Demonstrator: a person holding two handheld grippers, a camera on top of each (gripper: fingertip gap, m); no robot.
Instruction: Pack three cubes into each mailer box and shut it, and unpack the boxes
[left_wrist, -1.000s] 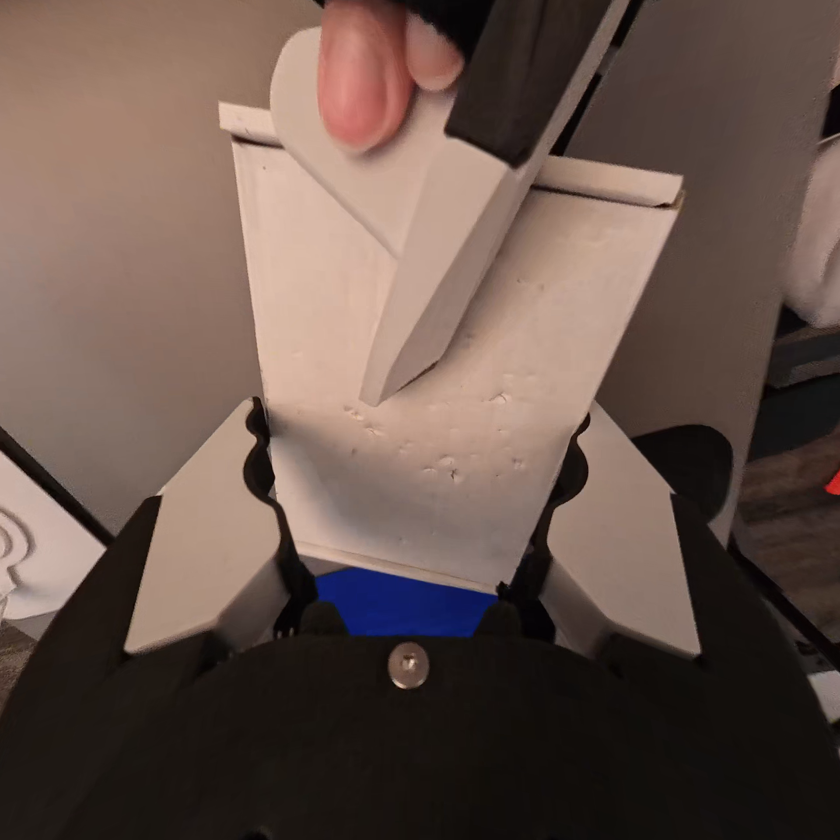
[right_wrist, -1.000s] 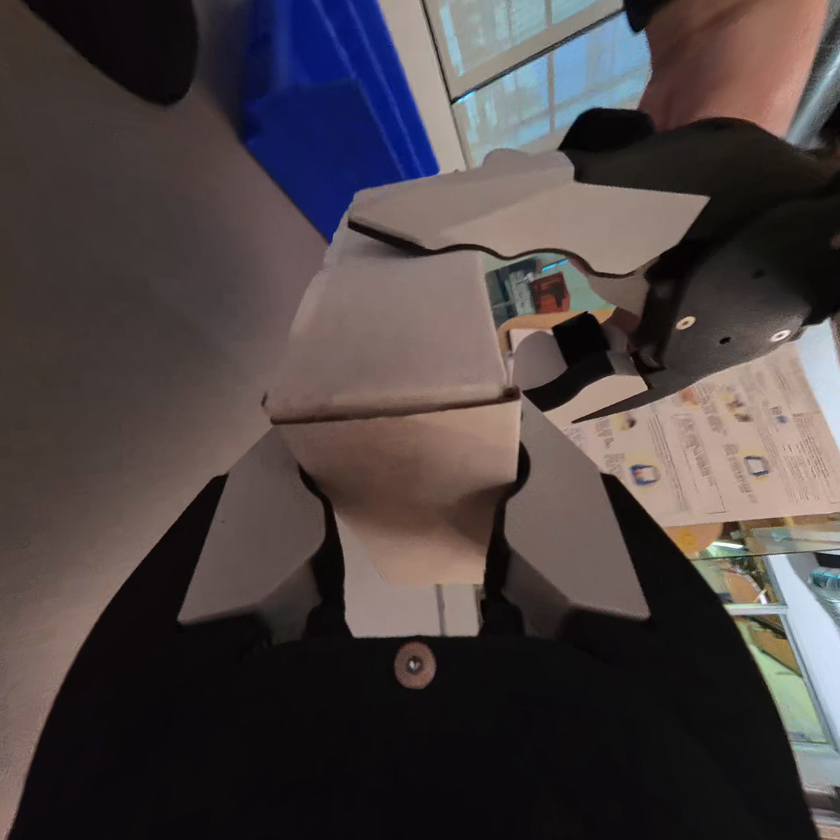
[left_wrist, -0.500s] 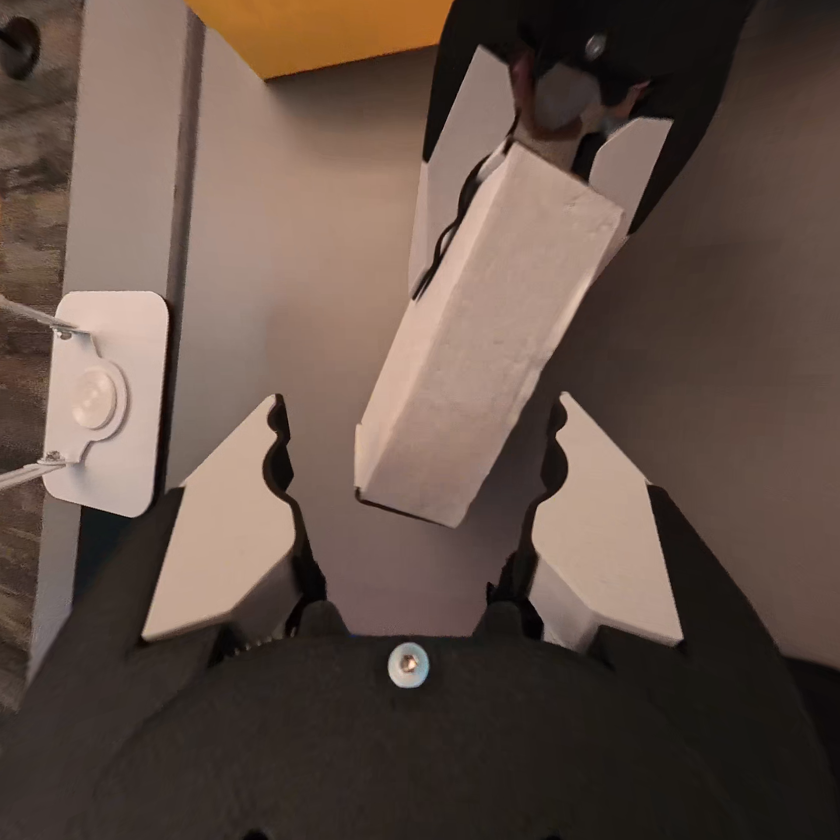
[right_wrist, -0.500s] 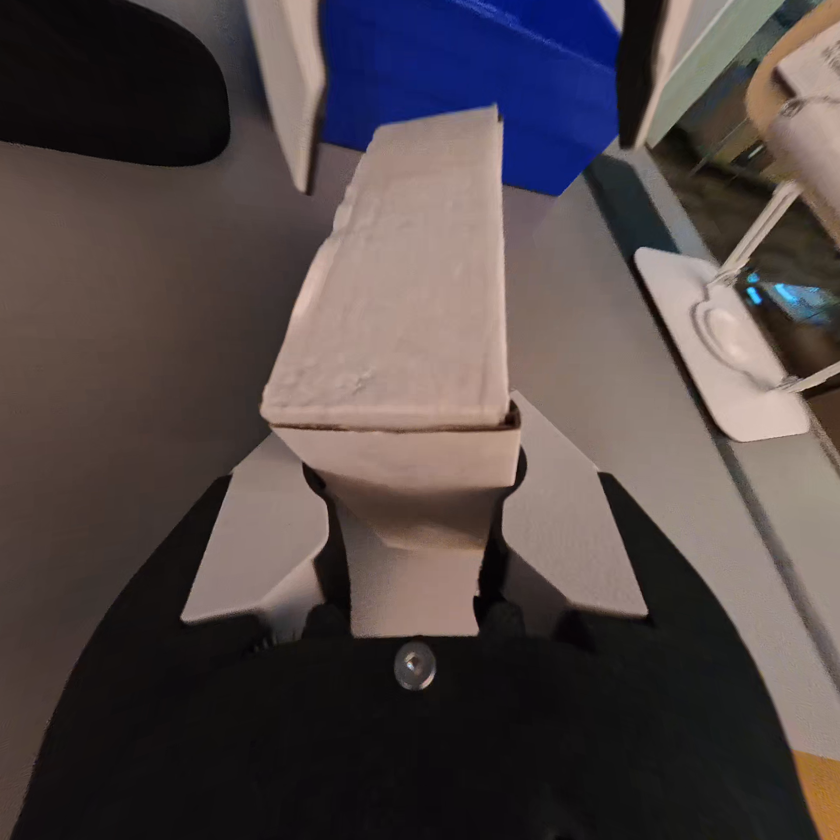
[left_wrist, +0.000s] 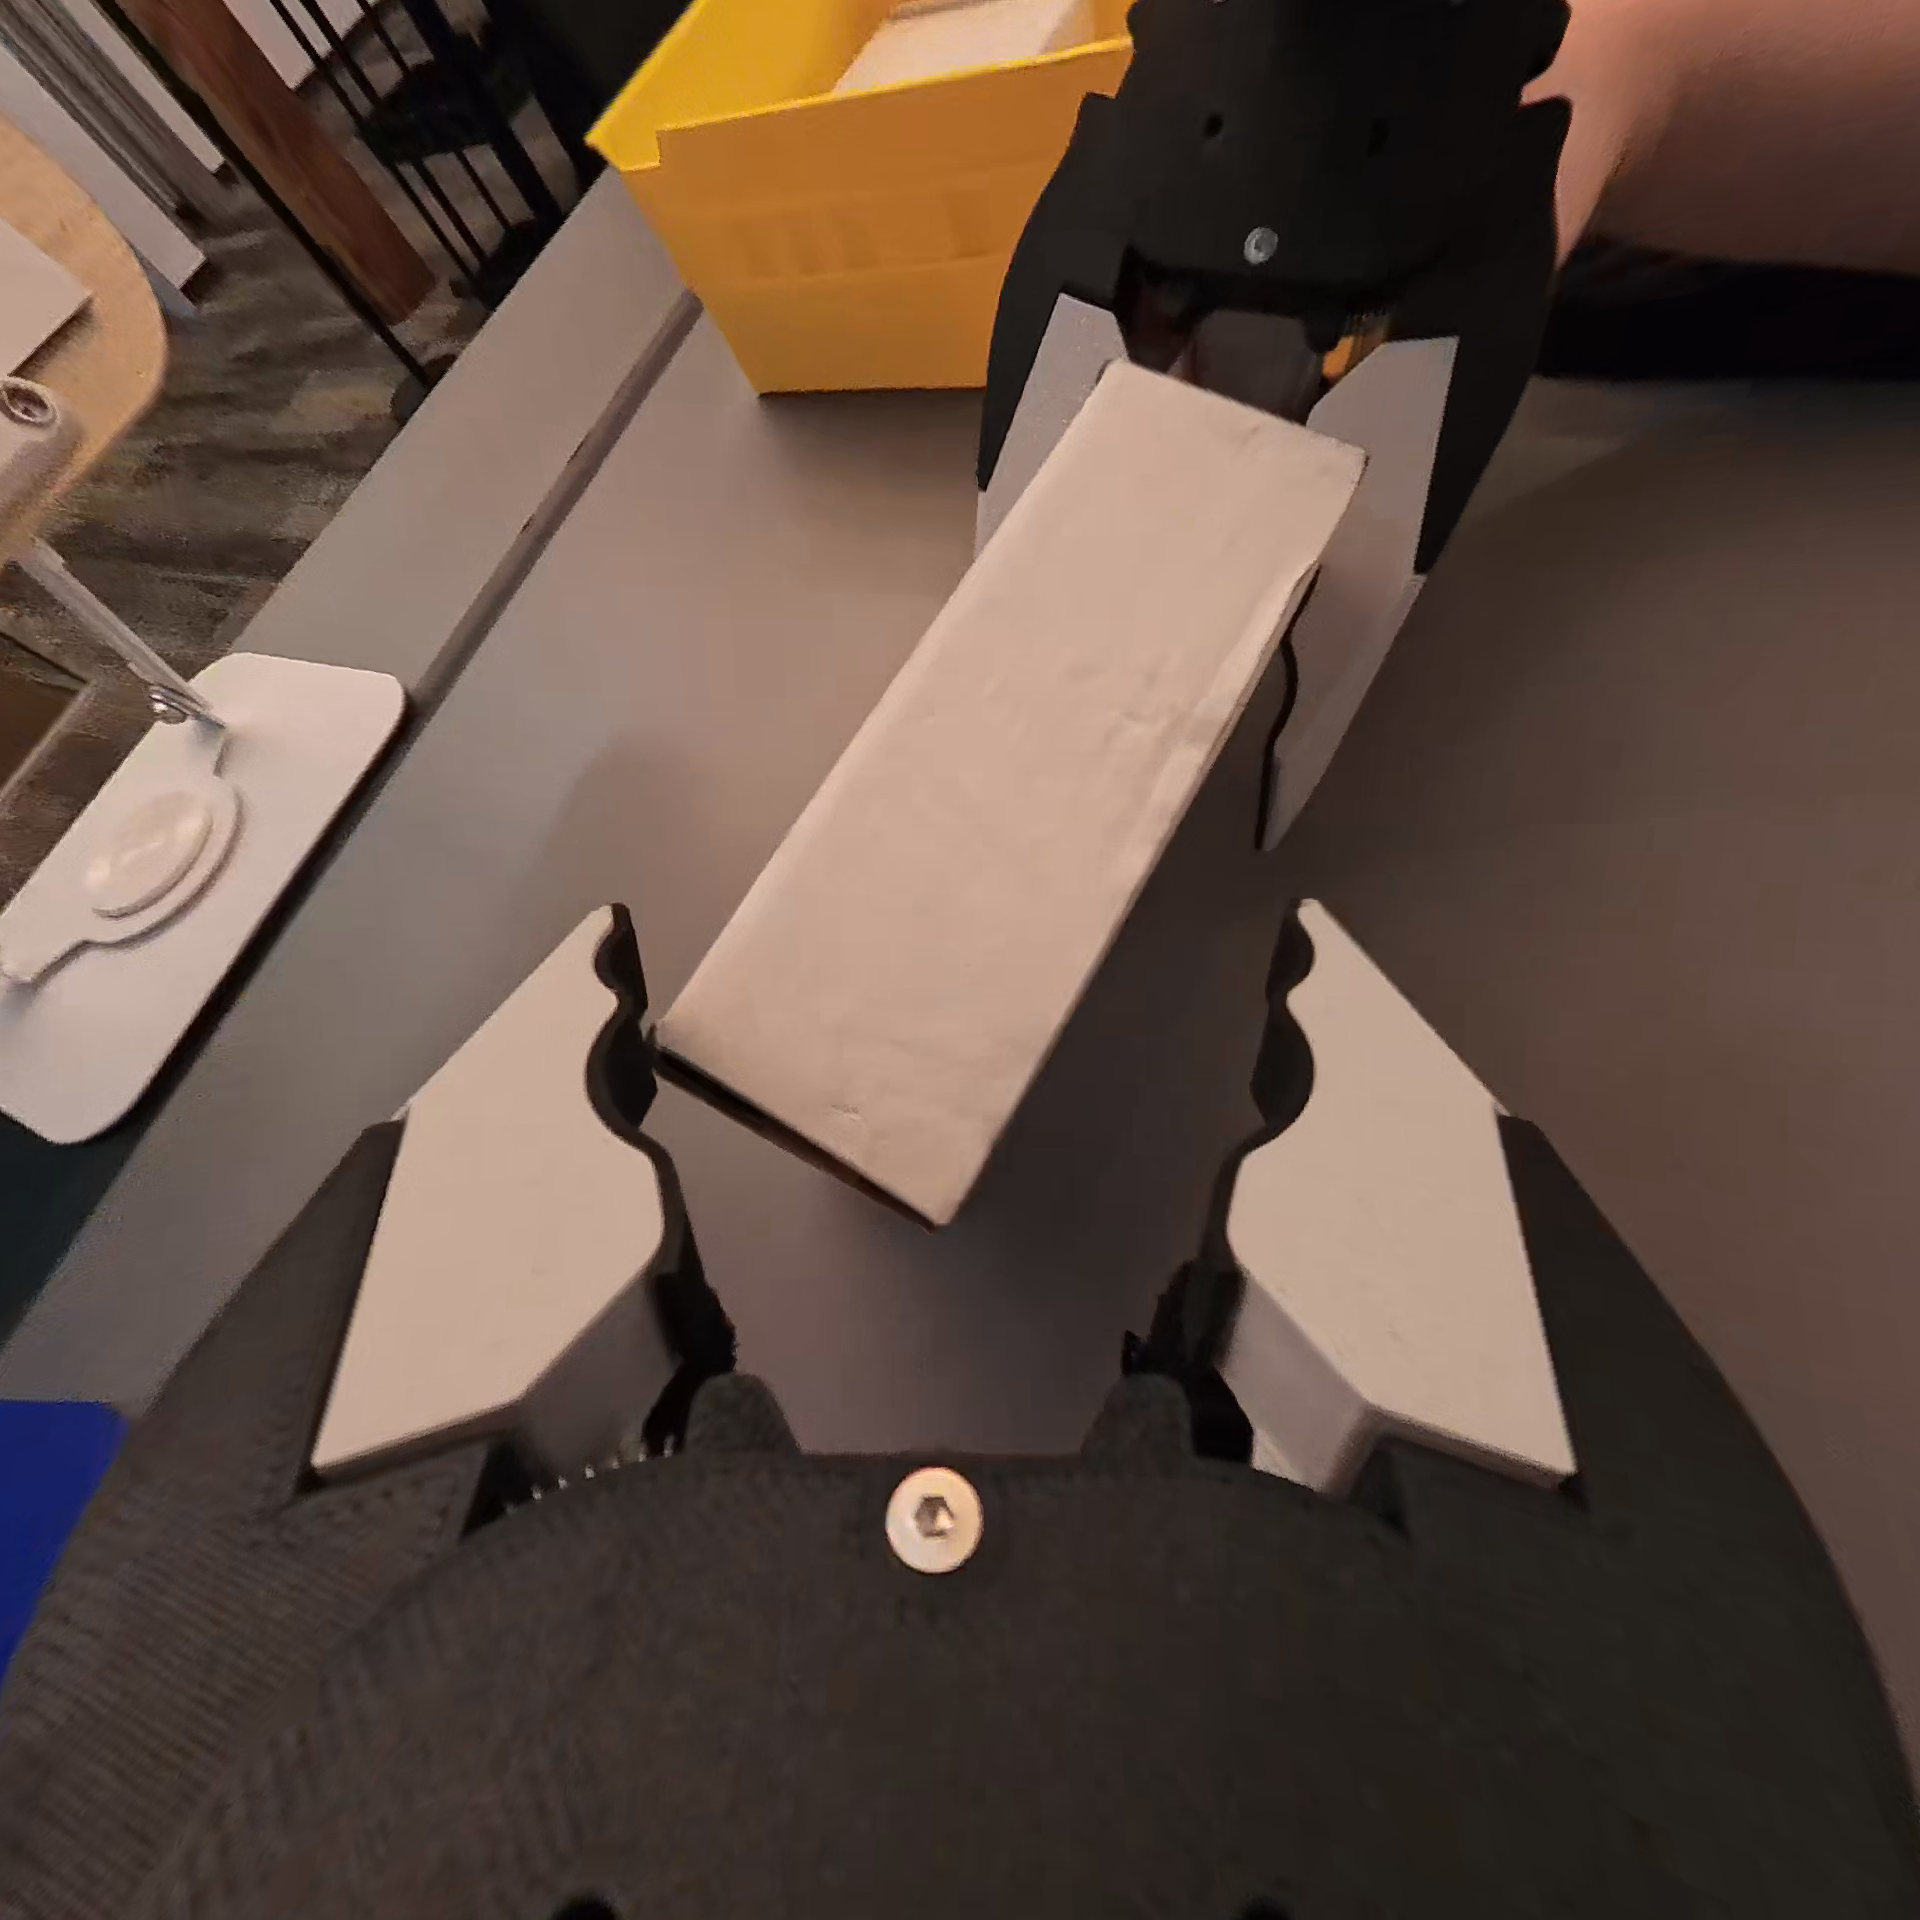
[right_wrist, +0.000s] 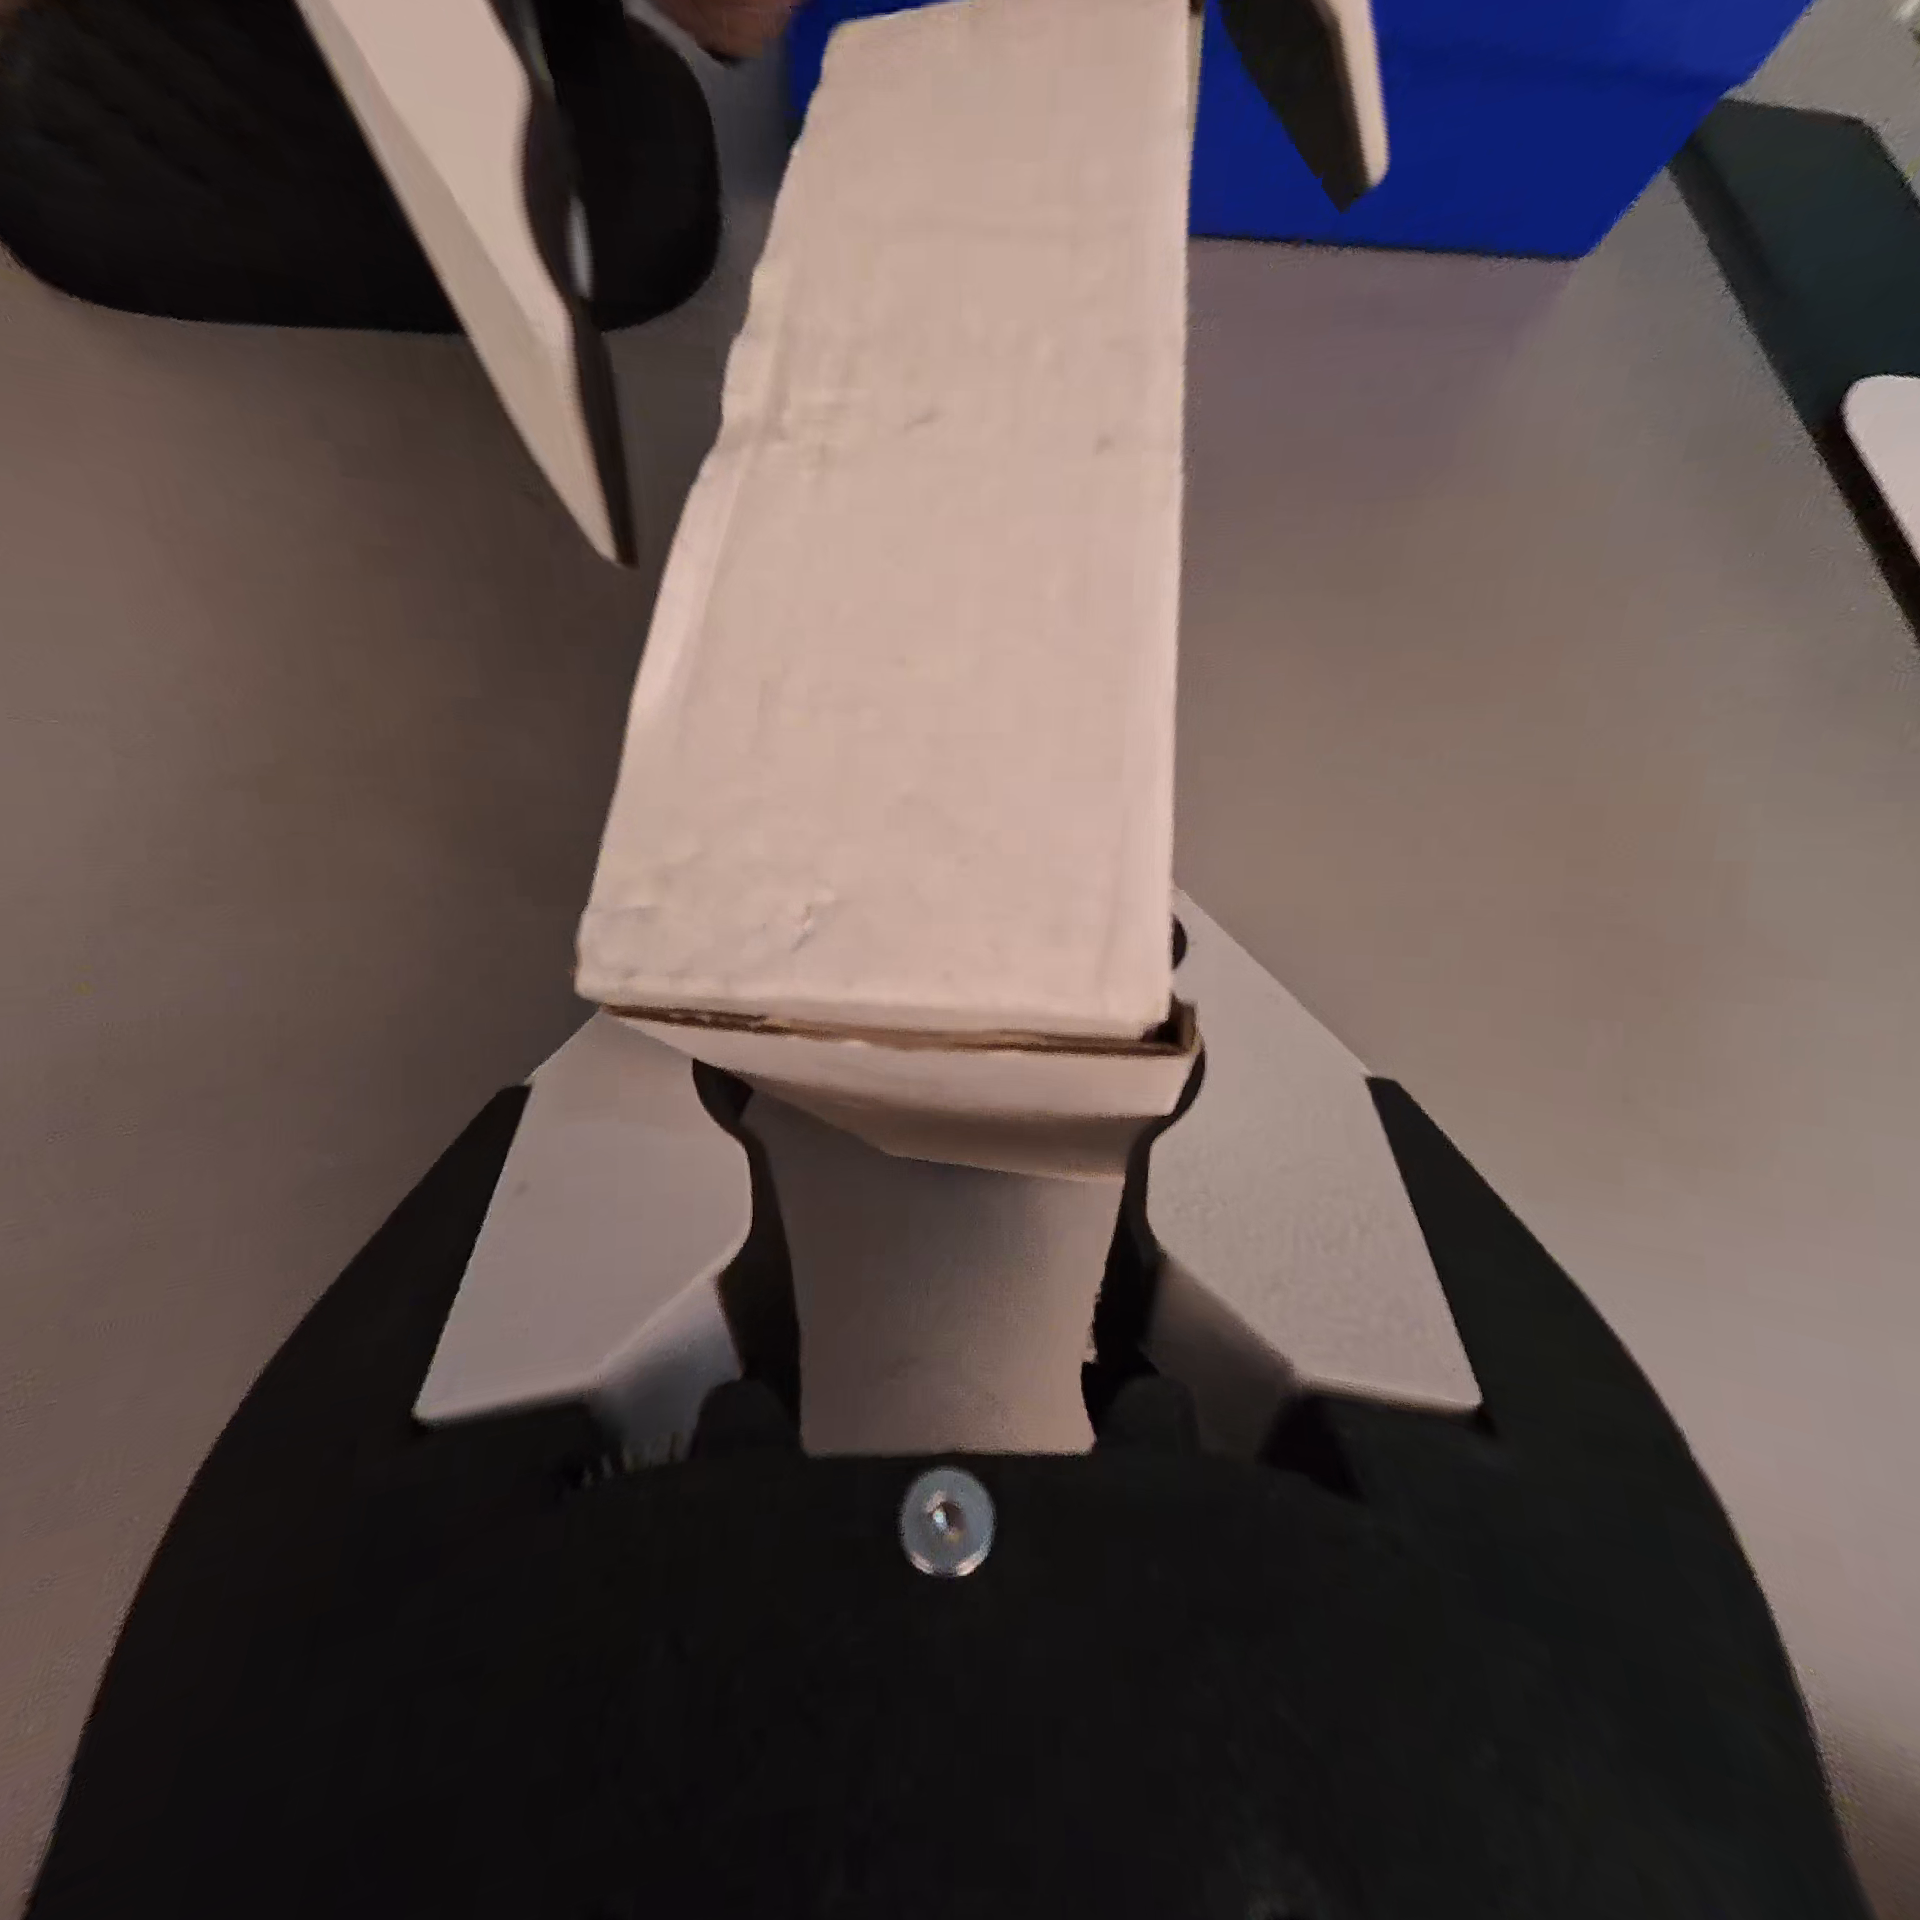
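A white mailer box (left_wrist: 997, 790) with its lid shut hangs tilted above the grey table (left_wrist: 623, 582). My right gripper (left_wrist: 1132, 675) is shut on the box's far end. In the right wrist view the box (right_wrist: 914, 623) runs forward from my right gripper (right_wrist: 904, 987). My left gripper (left_wrist: 956, 914) is open, with the box's near end between its fingers and one corner close against the left finger (left_wrist: 499, 1195). The left gripper also shows in the right wrist view (right_wrist: 987, 374), its fingers on either side of the box. No cubes are in view.
A yellow bin (left_wrist: 862, 239) with white things inside stands behind the right gripper. A blue bin (right_wrist: 1455, 125) stands at the other end of the table. A white flat stand base (left_wrist: 177, 852) sits at the table's left edge. A black rounded object (right_wrist: 208, 208) lies at the left. My left gripper's tips are some 20 cm from the black rounded object (right_wrist: 208, 208).
My left gripper has let go of the box and opened. The right gripper has kept its hold and swung the box down over the table. Both views have tipped down.
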